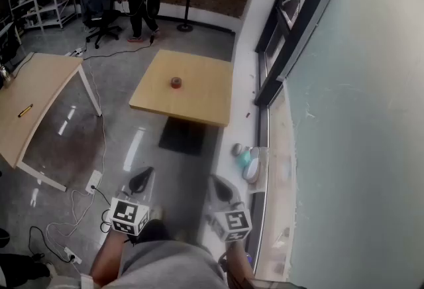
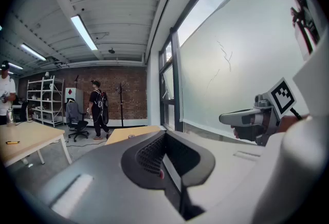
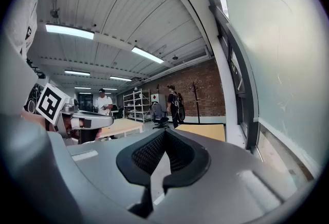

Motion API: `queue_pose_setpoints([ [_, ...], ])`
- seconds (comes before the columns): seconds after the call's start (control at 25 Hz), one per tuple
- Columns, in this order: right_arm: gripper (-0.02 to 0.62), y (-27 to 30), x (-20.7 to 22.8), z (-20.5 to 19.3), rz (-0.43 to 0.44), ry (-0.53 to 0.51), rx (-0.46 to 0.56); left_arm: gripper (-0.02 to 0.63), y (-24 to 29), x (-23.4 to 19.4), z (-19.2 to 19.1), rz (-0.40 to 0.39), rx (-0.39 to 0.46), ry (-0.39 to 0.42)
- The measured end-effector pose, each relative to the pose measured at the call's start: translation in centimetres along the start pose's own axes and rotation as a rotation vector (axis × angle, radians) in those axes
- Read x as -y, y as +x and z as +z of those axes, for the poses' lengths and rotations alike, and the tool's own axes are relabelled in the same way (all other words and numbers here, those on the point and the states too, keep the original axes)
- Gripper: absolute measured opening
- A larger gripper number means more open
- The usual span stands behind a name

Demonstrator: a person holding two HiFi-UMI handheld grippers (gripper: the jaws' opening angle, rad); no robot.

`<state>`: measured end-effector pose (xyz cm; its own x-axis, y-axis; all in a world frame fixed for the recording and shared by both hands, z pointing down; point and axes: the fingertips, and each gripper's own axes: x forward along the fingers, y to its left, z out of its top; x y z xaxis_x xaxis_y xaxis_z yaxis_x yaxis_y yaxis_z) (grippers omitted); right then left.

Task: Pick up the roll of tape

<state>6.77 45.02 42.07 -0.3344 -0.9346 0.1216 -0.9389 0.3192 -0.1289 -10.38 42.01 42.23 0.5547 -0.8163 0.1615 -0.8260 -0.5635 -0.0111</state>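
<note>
Grey floor (image 1: 122,79) is separating the person from a small wooden tabletop (image 1: 205,99), where the roll of tape (image 1: 176,82) is sitting near the middle, well apart from both grippers. The left gripper (image 1: 141,181) and right gripper (image 1: 222,188) are hovering close to the body, probably because the approach is not yet begun.

Left gripper view: its jaws are resting pressed together, empty, pointing towards that tabletop.

Right gripper view: its jaws are likewise pressing together on nothing.
</note>
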Motion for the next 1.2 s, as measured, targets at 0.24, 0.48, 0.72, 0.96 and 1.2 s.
queue_pose_setpoints([
  [0.24,0.012,-0.1,0.5,-1.0,-0.010,0.026,-0.010,-0.002,0.1,-0.2,-0.1,-0.002,-0.001,-0.001],
  [0.48,0.014,0.2,0.9,-1.0,-0.006,0.023,-0.015,-0.002,0.5,-0.4,0.1,-0.002,-0.004,0.005],
  [0.72,0.014,2.1,1.5,-1.7,0.002,0.030,-0.037,-0.002,1.8,-1.6,-0.6,0.014,-0.019,-0.011],
  [0.96,0.014,5.7,2.7,-1.6,0.006,0.045,-0.032,-0.002,4.8,-3.9,-1.6,0.010,-0.038,-0.031],
  [1.2,0.014,11.5,4.5,-1.0,0.005,0.046,-0.053,-0.002,10.1,-7.3,-1.1,0.002,-0.050,-0.019],
])
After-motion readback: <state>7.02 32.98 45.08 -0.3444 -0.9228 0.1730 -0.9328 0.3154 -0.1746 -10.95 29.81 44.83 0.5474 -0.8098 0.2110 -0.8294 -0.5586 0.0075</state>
